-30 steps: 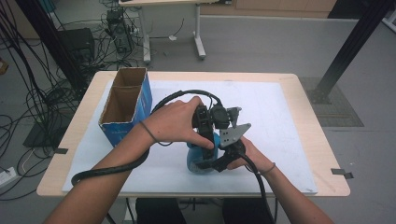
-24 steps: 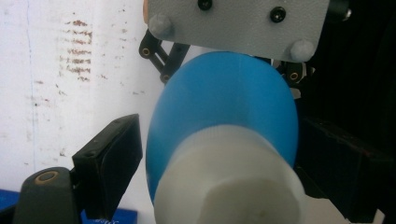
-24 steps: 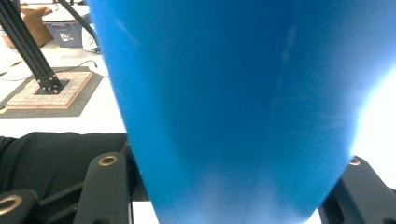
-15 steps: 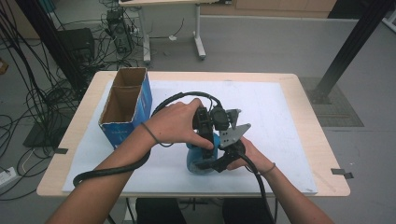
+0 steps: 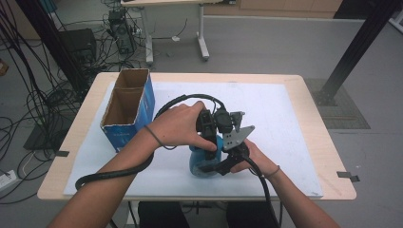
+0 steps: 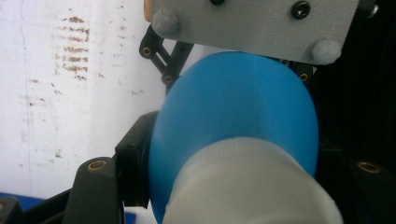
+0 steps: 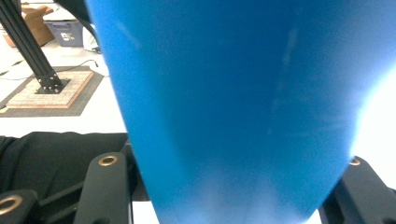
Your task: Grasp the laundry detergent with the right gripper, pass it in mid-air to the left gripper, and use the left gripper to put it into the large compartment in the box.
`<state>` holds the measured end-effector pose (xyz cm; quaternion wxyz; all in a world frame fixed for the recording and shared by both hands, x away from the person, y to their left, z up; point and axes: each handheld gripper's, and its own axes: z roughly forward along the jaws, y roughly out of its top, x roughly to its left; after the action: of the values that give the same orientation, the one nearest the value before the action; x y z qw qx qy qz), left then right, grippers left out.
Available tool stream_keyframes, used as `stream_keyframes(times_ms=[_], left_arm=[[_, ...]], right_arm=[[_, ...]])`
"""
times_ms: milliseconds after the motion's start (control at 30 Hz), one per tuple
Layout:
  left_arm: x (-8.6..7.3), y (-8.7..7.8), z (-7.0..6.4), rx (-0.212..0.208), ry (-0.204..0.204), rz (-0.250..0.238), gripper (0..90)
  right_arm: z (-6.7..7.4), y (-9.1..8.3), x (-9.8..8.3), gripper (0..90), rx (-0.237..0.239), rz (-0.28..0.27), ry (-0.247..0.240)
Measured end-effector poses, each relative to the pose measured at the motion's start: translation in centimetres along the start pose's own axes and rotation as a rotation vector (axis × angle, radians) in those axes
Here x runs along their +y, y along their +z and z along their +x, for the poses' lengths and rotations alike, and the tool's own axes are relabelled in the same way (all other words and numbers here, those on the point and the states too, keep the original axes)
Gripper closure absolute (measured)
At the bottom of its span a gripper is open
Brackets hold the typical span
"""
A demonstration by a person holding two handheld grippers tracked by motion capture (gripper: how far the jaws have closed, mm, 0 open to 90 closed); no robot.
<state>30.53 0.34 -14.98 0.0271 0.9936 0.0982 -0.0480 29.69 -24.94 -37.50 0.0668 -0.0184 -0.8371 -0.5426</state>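
Standing upright near the front middle of the bench [image 5: 304,118], a blue bottle [image 5: 199,164] with a white cap [image 6: 252,186] is held from two sides. Its long axis is judged close to vertical, cap end up, though the top is hidden under the hands in the high view. The body is clamped by the right tool [image 5: 219,166], whose jaws are seen pressed against the blue walls in the right gripper view. Higher up, the left tool [image 5: 209,142] has just been closing, and it now looks clamped around the cap, with the white cap between its jaws in the left gripper view.

Trouble is judged most likely at the cap: if a twist is applied while the lower grip is loose, the whole bottle can be spun or tipped instead of the cap turning. A squeeze too hard on the body could also force liquid out once the seal is broken.

Well off to the left, an open cardboard box [image 5: 127,109] is left untouched.
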Motion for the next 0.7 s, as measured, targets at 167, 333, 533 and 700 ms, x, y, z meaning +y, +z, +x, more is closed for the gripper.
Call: stream_keyframes(times_ms=[167,333,533,700], left_arm=[[0.04,0.02,-0.11,0.005,0.002,0.000,36.1],[0.11,-0.05,-0.17,0.008,0.004,0.002,36.3],[0.18,-0.03,-0.12,0.006,0.001,0.008,36.3],[0.16,0.03,-0.16,0.008,0.003,0.006,36.3]], right_arm=[[-0.05,0.01,-0.07,41.8,0.004,-0.003,0.004],[-0.08,0.02,-0.16,41.8,0.003,-0.007,0.002],[-0.09,0.05,-0.21,41.8,0.004,-0.009,0.005],[-0.11,0.09,-0.29,41.8,0.006,-0.009,0.006]])
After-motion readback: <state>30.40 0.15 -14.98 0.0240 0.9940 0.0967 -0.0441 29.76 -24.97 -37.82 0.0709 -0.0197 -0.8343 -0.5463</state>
